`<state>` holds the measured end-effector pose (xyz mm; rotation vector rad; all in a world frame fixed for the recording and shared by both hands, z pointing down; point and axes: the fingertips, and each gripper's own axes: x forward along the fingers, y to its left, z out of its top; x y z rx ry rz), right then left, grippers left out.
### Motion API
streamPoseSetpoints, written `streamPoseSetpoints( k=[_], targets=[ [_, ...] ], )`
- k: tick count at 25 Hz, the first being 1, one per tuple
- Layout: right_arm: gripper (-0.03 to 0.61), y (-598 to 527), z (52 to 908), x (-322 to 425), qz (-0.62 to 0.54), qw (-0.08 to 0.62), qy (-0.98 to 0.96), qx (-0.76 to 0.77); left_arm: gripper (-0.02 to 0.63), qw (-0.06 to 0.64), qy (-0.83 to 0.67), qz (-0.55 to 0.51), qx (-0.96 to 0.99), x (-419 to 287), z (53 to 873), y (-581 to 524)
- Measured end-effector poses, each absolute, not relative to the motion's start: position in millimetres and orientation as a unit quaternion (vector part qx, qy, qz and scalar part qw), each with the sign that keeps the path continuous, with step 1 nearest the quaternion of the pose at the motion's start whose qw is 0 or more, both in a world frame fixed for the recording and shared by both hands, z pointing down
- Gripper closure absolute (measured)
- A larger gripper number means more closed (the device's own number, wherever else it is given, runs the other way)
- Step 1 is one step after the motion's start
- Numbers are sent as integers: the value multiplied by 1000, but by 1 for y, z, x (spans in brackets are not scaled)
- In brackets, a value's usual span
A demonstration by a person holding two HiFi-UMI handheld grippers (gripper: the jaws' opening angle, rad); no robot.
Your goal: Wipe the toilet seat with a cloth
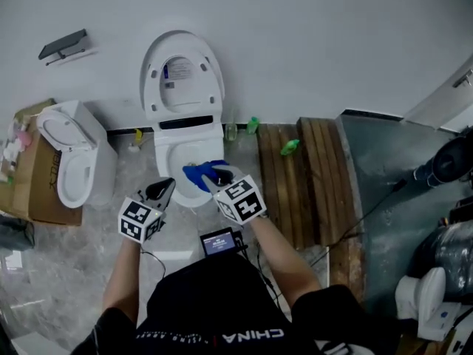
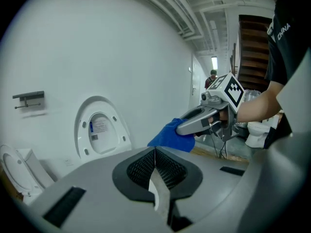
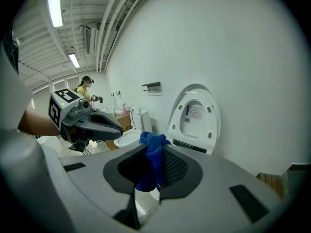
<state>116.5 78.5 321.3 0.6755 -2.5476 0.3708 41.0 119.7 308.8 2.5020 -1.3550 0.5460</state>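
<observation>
1. Over a grey tiled floor (image 1: pixel 89 272), the head view showed a person holding both tools out toward a white toilet (image 1: pixel 167 165) set against a white wall (image 1: pixel 310 35). Its seat (image 1: pixel 150 87) stood raised against that wall.
2. From above, the right tool (image 1: pixel 216 174) held a blue cloth (image 1: pixel 198 174) over the front of the open bowl. The left tool (image 1: pixel 162 189) hung just beside it, to the left and apart from the rim.
3. Only this view took in the wooden pallet (image 1: pixel 307 183) to the right with green bottles (image 1: pixel 290 147) at its far end. It also showed a cardboard box (image 1: pixel 33 191) behind a second toilet (image 1: pixel 70 161) on the left.
4. Along the left tool (image 2: pixel 155 150), its own view showed what the overhead shot could not: the two jaws pressed together with nothing between them. Beyond them the cloth (image 2: pixel 169 136) bulged from the tip of the right tool (image 2: pixel 181 128), with the raised seat (image 2: pixel 81 130) in the background.
5. Along the right tool (image 3: pixel 156 152), its view settled the grip: the jaws were clamped on the cloth (image 3: pixel 149 140), which bunched above the tips and trailed down between them.
6. That view alone caught a second person (image 3: pixel 86 89) far down the room, past the left tool (image 3: pixel 116 129).
</observation>
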Motion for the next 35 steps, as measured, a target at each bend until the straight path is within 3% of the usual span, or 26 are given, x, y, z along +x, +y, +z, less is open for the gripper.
streamPoseSetpoints(
  k=[12,25,35],
  targets=[
    [509,13,330,98,154,233,-932,233,601,116,-465,211,852,33,310,50],
    [509,0,303,56,141,206,-923,294,601,110,-466,197,855,-25,302,27],
    [509,9,300,55,139,209,-920,302,601,111,-456,193,862,-25,301,33]
  ],
)
